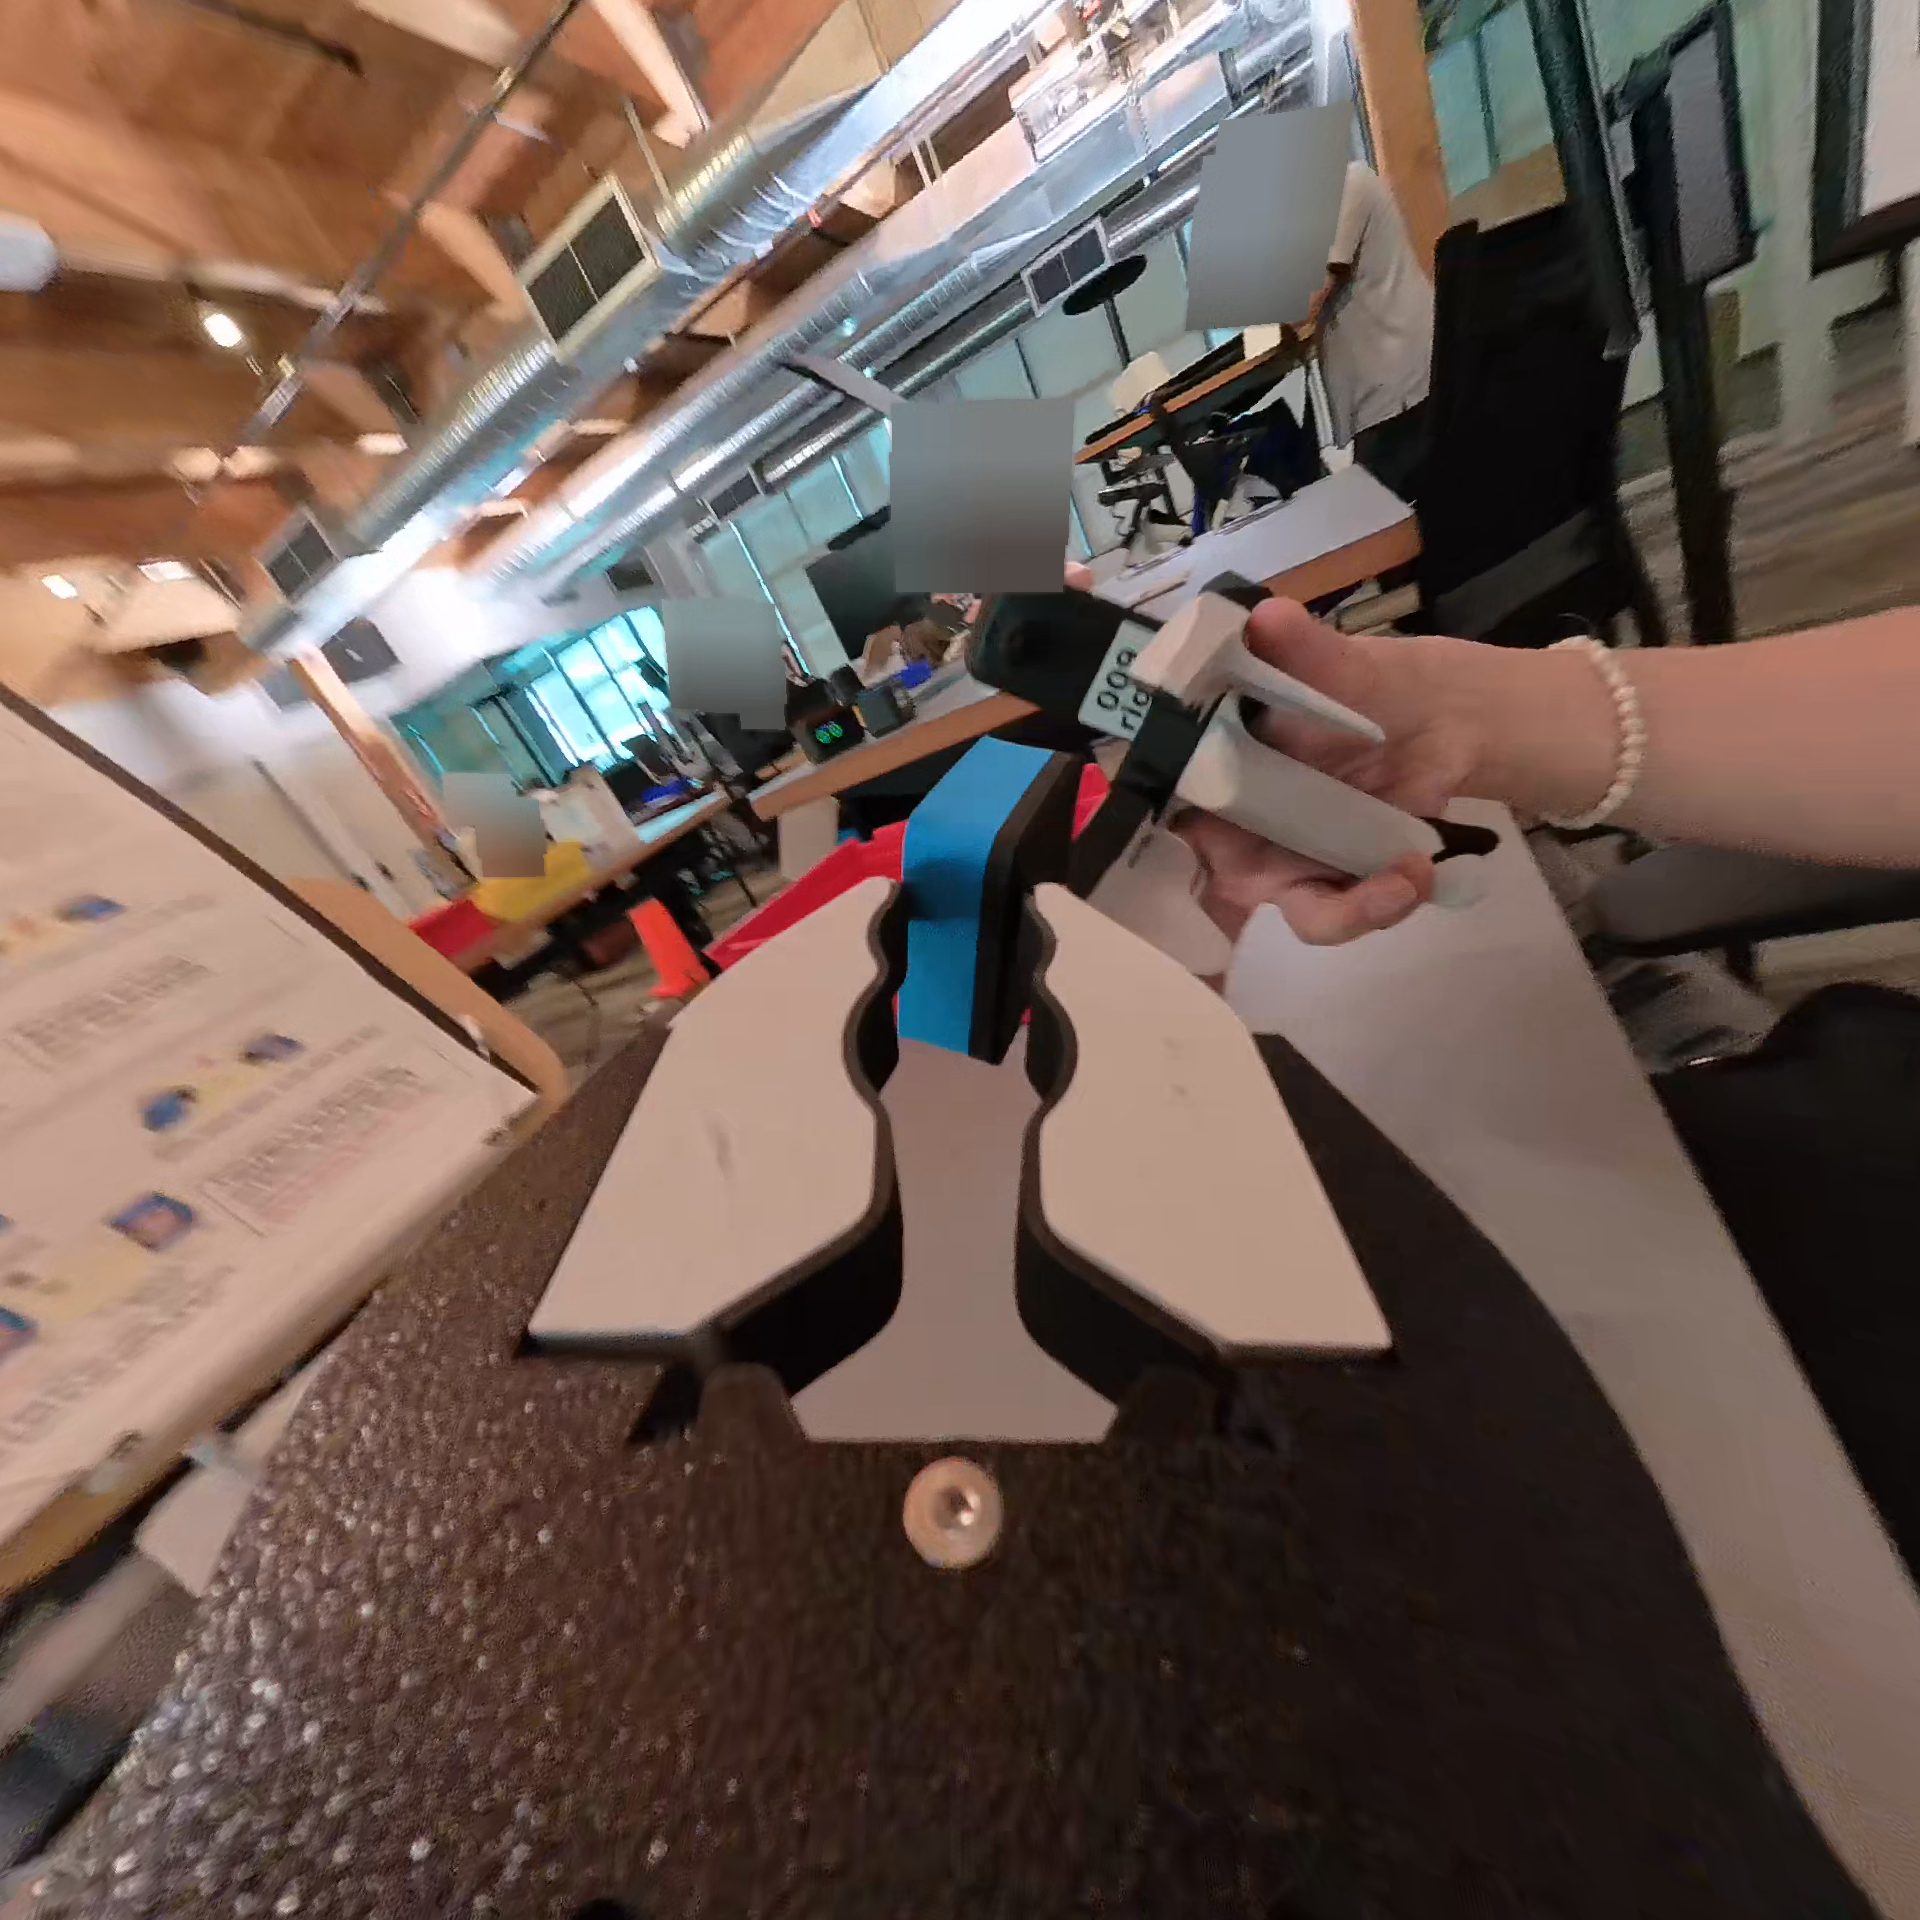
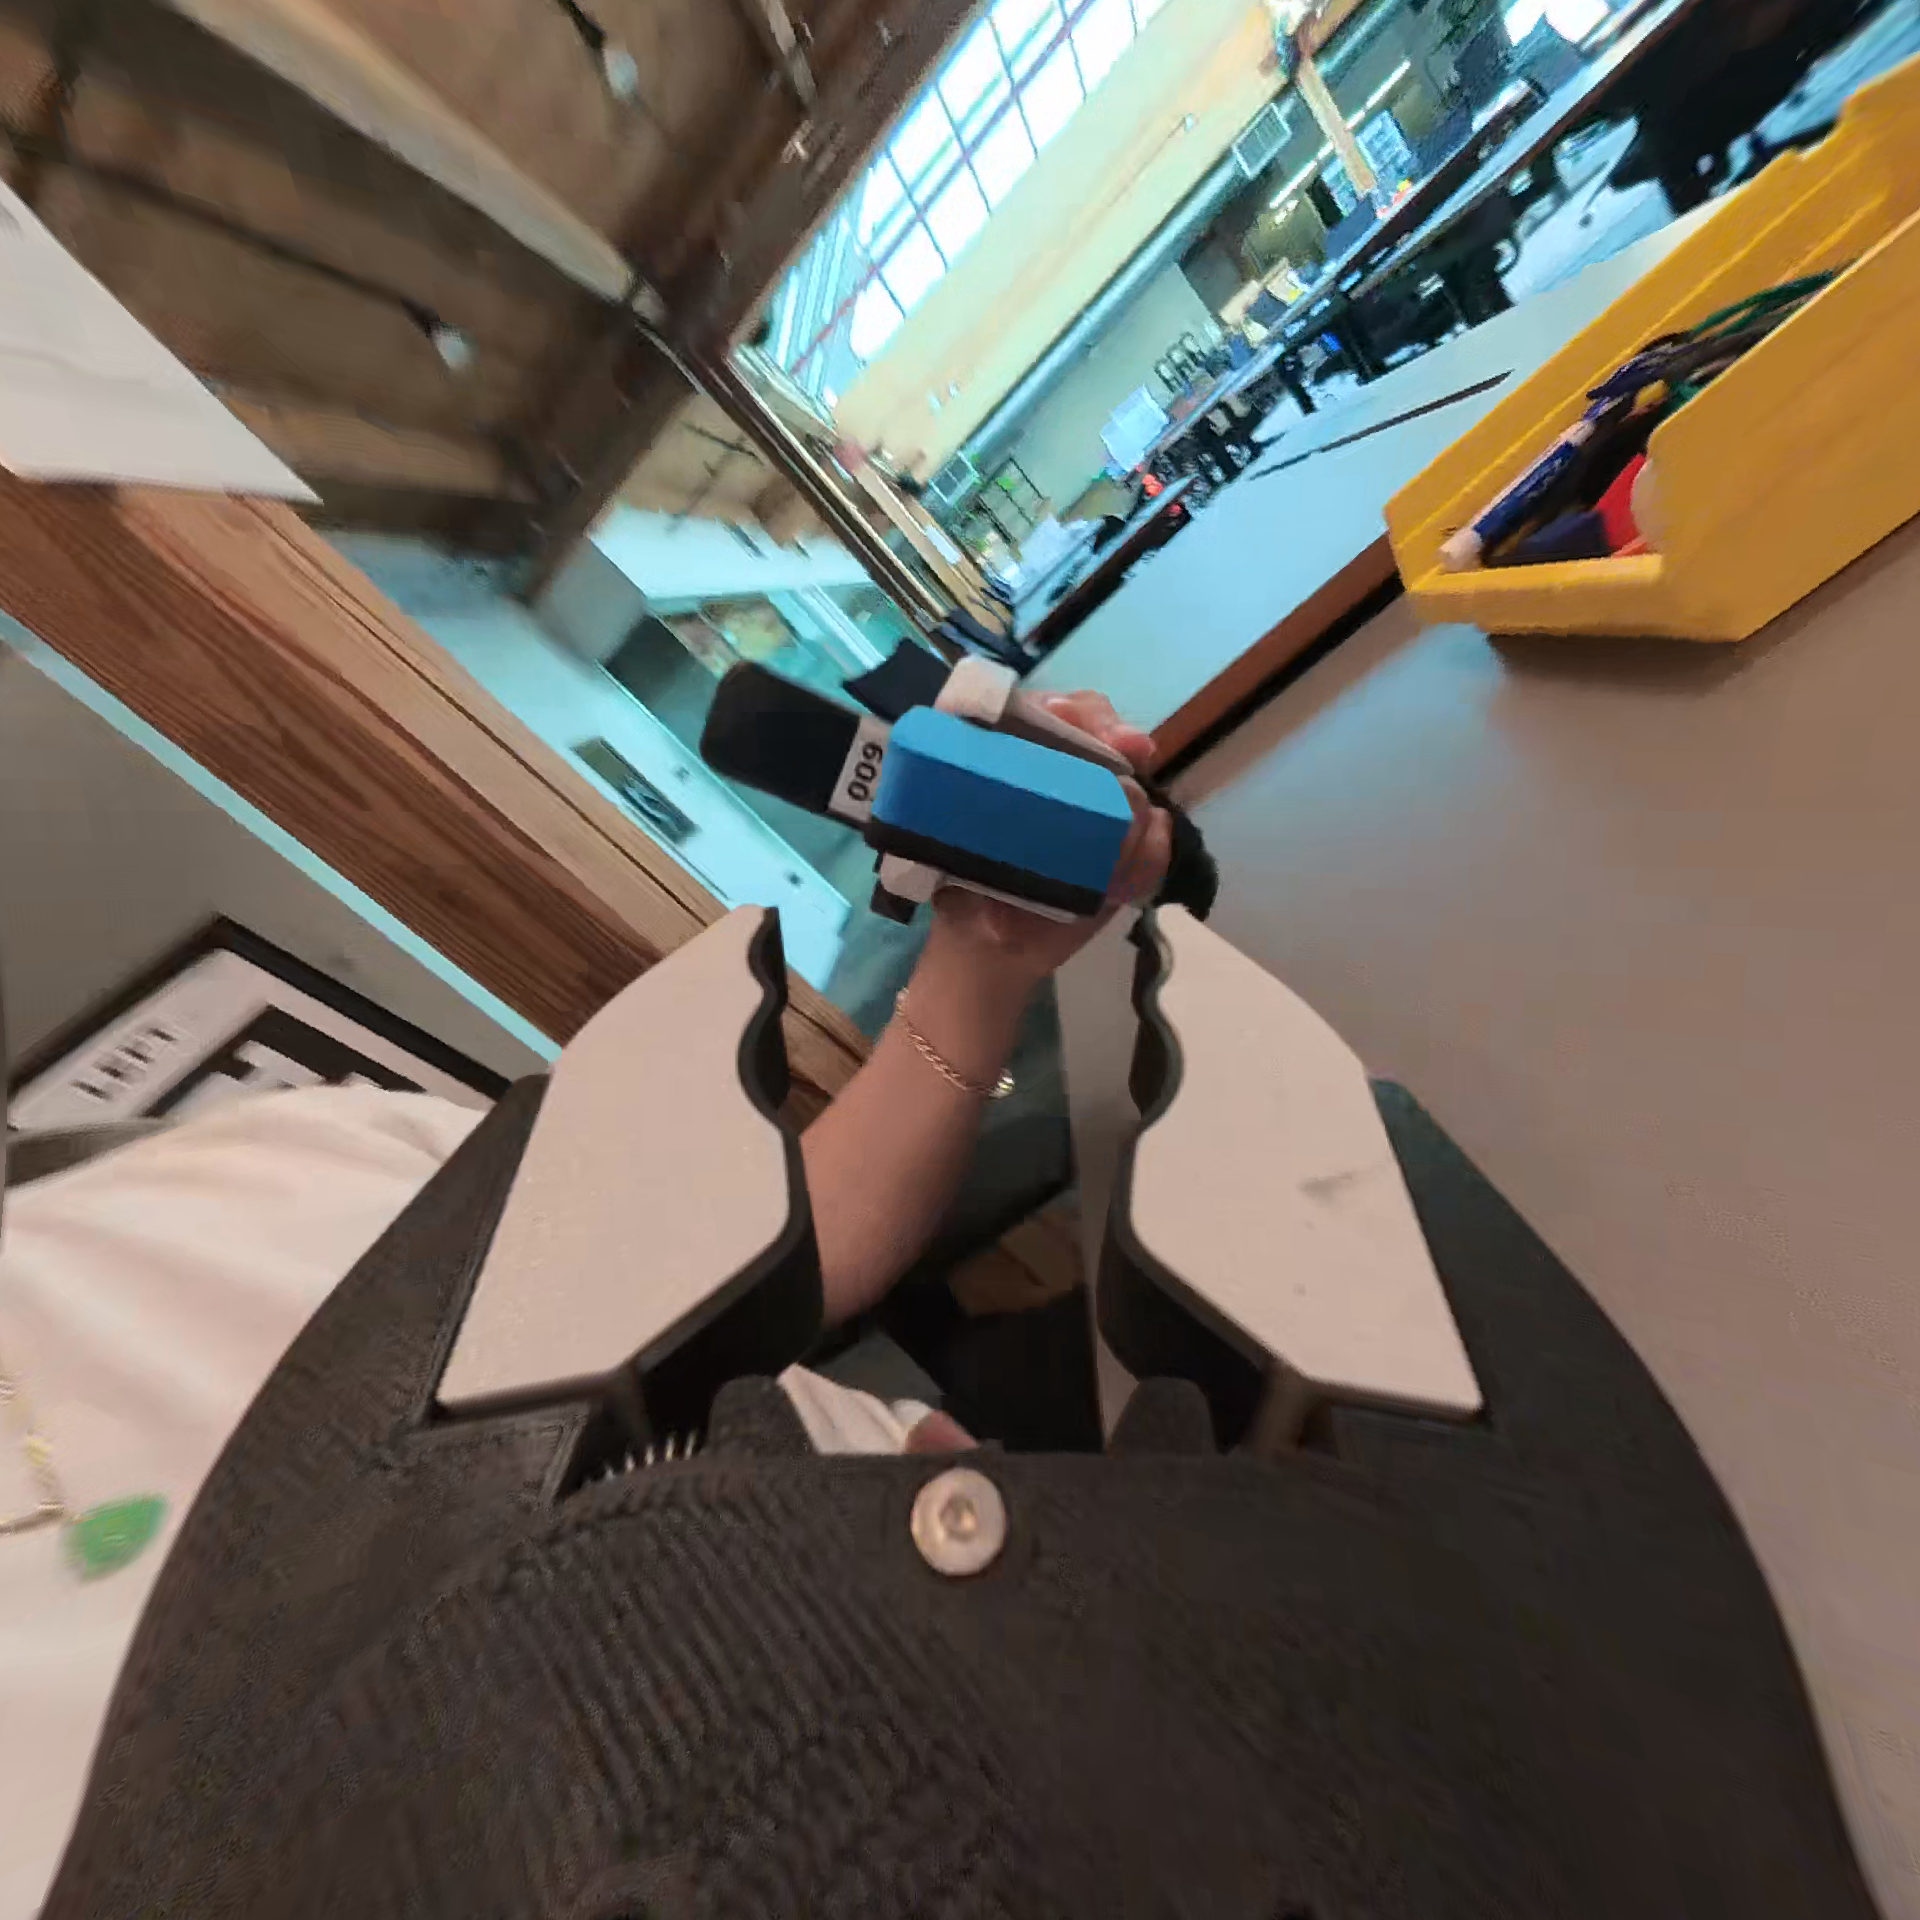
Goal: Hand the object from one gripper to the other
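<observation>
A blue and black whiteboard eraser (image 1: 951, 925) sits between the fingertips of my left gripper (image 1: 966, 914), which is shut on it and holds it in the air. My right gripper (image 2: 956, 935) is open and empty, its jaws wide apart. In the right wrist view the eraser (image 2: 997, 800) lies just beyond its fingertips, held by the left gripper (image 2: 935, 790) in a hand. In the left wrist view the right gripper's body (image 1: 1226, 727), held by a hand, is right of the eraser and close to it.
A yellow bin (image 2: 1766, 499) with markers stands on the grey table (image 2: 1558, 935) at the right. A red bin (image 1: 810, 904) lies behind the eraser. A white poster board (image 1: 156, 1091) stands at the left. Desks and people fill the background. Left tips to right tips: about 6 centimeters.
</observation>
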### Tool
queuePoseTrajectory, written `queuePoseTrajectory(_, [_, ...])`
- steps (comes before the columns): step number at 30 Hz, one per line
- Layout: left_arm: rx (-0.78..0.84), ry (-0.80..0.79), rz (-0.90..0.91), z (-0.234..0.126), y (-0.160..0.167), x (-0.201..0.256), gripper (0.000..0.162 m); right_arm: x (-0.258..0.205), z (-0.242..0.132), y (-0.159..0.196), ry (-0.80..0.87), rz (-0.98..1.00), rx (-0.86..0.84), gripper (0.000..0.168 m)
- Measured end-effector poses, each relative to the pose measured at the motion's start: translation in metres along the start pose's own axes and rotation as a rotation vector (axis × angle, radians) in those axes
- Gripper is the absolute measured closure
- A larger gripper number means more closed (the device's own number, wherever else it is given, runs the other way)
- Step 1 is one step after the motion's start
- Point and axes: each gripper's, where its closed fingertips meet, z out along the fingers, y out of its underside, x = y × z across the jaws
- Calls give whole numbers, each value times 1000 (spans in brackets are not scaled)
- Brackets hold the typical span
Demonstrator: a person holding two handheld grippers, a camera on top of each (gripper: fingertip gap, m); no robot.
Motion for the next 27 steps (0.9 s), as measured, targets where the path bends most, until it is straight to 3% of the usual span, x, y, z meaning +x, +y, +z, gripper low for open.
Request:
queuePoseTrajectory(6, [25,24,127,6,-2,12,142,2,8,6,-100,180,18,104])
queuePoseTrajectory(16, [-60,32,188,15,13,19,142,12,11,7,-62,160,31,114])
queuePoseTrajectory(18, [-60,30,141,15,12,19,140,12,12,6,-59,107,33,114])
queuePoseTrajectory(20, [-49,40,56,16,9,20,127,13,11,2,-41,22,42,114])
queuePoseTrajectory(23, [-60,70,-201,18,6,17,100,14,3,-6,13,-197,50,114])
queuePoseTrajectory(27, [-91,183,-459,20,5,26,91,-7,-4,-1,-38,-525,-4,114])
